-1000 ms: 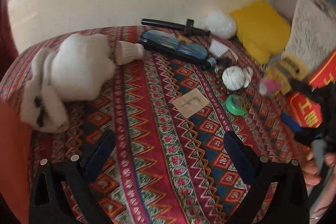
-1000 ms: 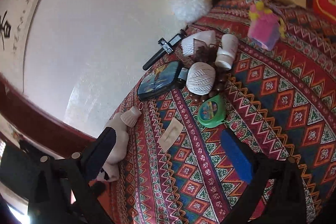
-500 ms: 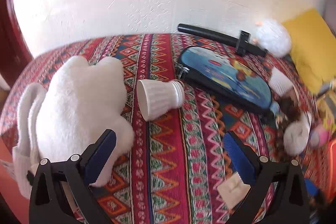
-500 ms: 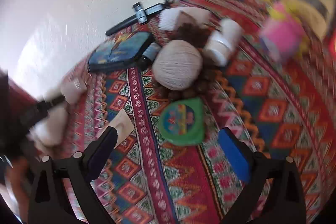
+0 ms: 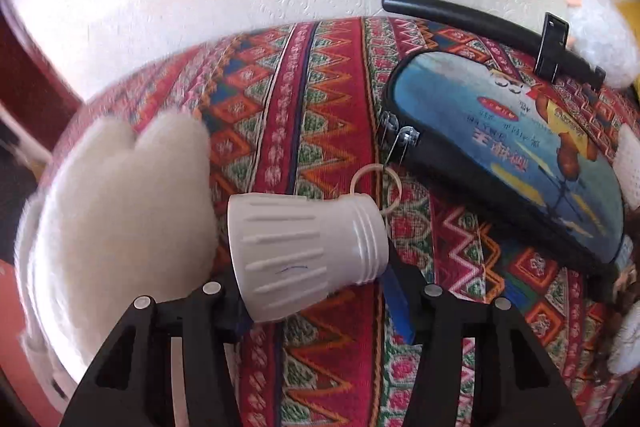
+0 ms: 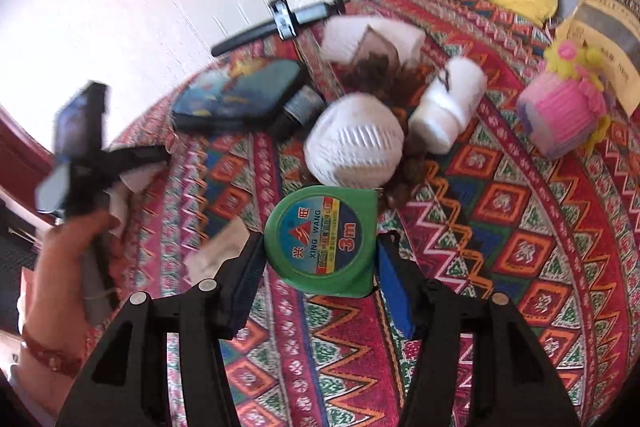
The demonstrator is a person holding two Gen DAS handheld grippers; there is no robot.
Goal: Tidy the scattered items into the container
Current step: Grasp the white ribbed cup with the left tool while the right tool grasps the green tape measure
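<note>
Two grippers: both closed on items over the patterned cloth (image 5: 328,131).
Left gripper (image 5: 316,299): clamped on white ribbed bulb housing (image 5: 304,255), just beside white plush toy (image 5: 116,211).
Right gripper (image 6: 316,275): clamped on green tape measure (image 6: 324,239), near ball of white twine (image 6: 354,147).
Behind: blue pencil case (image 5: 516,155), black stick (image 5: 480,31).

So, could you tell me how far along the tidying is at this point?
Nothing looks put away yet, and no container is in view. In hand: the left gripper brackets the white bulb-shaped piece, and the right gripper brackets the green tape measure; firm grips cannot be confirmed. Left on the patterned cloth: the twine ball, white bottle, pink toy, blue case and white plush.
</note>
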